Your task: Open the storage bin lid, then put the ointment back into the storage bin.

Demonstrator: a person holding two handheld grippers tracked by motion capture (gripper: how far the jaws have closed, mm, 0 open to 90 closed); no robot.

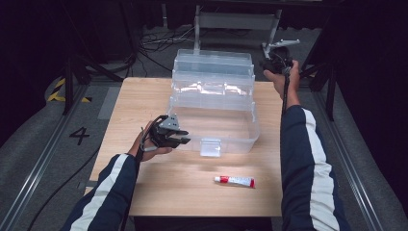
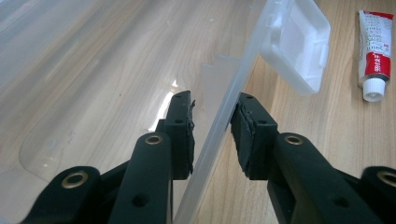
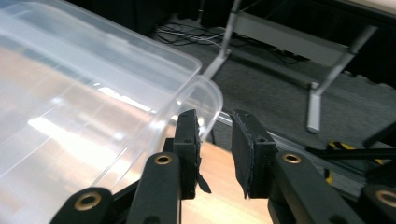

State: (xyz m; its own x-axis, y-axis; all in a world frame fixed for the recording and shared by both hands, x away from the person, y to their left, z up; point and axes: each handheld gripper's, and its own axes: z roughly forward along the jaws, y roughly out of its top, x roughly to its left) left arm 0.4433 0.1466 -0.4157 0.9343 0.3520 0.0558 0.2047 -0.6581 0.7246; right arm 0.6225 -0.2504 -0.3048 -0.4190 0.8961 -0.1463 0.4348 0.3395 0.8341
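A big clear plastic box with its lid swung up [image 1: 214,103] sits in the middle of the wooden surface [image 1: 144,96], reaching to the far edge. The lid stands open at the back, so the inside is free to reach, prob. so sth can go in. A small white tube with a red end [image 1: 235,181] lies near the front edge, right of centre, well apart from the box.

The left hand-held gripper [image 2: 212,135] is at the box's front wall, near its front-left corner. Its jaws are apart, one inside the wall & one outside, not squeezing yet. Looks like it's set to pinch the wall & keep the box steady. The white latch flap [image 2: 294,44] hangs just past it. The left forearm comes in low from the front, hand turned inward.

The right hand-held gripper [image 3: 215,149] is up by the far-right corner, next to the lid's rounded corner. Jaws apart, holding nothing. The right arm is stretched far out & raised.
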